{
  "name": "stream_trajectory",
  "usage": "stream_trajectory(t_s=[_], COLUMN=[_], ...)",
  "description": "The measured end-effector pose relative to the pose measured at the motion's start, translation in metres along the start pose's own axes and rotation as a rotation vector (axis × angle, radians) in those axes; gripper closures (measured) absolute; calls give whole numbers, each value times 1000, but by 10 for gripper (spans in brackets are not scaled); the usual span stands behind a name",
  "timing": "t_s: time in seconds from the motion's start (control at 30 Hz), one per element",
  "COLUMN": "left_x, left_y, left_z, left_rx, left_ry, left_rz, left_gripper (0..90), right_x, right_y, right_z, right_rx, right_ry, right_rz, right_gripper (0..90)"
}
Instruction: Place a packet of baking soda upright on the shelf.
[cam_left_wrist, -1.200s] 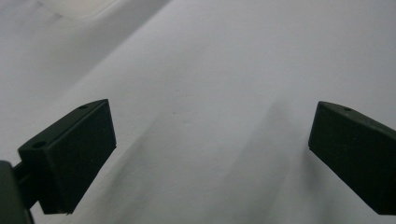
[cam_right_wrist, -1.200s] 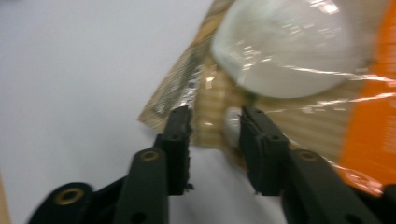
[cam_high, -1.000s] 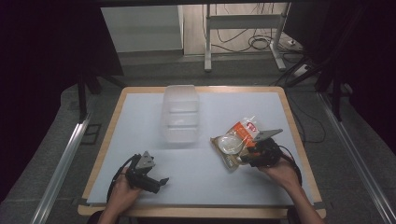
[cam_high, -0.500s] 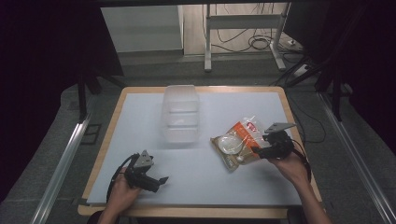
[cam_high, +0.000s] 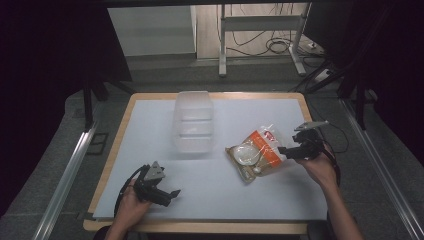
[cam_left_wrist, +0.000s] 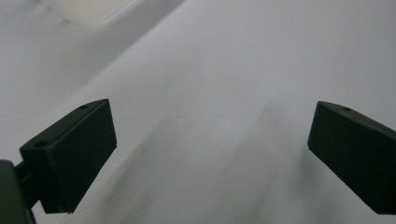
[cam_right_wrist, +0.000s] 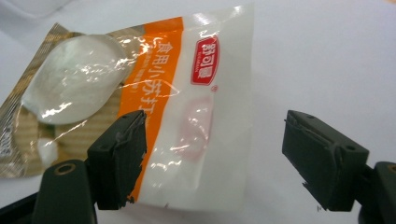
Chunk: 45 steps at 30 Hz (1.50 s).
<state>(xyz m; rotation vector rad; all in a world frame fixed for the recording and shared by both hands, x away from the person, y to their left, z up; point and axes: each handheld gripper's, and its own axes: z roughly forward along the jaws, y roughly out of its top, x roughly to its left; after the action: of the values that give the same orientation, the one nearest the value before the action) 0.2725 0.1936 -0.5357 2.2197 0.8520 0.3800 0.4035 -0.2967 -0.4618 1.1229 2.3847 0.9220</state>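
Backing off the orange packet (cam_high: 257, 153), right claw (cam_high: 283, 150) wide open, empty; left claw (cam_high: 172, 194) likewise.

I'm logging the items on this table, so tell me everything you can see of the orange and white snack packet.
The snack packet is a flat, glossy plastic pouch, orange and white with a red logo and printed characters, and a brownish end with a clear window showing something pale and round. It lies flat on the white table, right of the clear plastic container and apart from it. The right gripper is open at its white end, one jaw over the packet, the other over bare table. Whether a jaw touches it is unclear.
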Motion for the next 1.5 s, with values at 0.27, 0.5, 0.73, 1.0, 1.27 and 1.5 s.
stream_trajectory(t_s=[0.27,0.5,0.73,1.0,1.27,1.5], left_x=[0,0,-1,-1,-2,-1], left_y=[0,0,0,0,0,0], left_z=[1,1,2,2,3,2], left_rx=[7,10,16,21,21,20], left_ry=[-1,-3,-2,0,3,3], left_rz=[2,4,9,13,14,13], left_gripper=[13,13,13,13,13,13], right_x=[-11,-10,-2,7,12,23], right_y=[6,7,6,9,14,29], right_z=[29,39,42,42,28,15], right_rx=[29,22,31,35,-11,-65], right_ry=[105,193,269,242,226,264], right_rz=[59,83,79,44,28,36], right_gripper=[274,442,523,728,886,887])
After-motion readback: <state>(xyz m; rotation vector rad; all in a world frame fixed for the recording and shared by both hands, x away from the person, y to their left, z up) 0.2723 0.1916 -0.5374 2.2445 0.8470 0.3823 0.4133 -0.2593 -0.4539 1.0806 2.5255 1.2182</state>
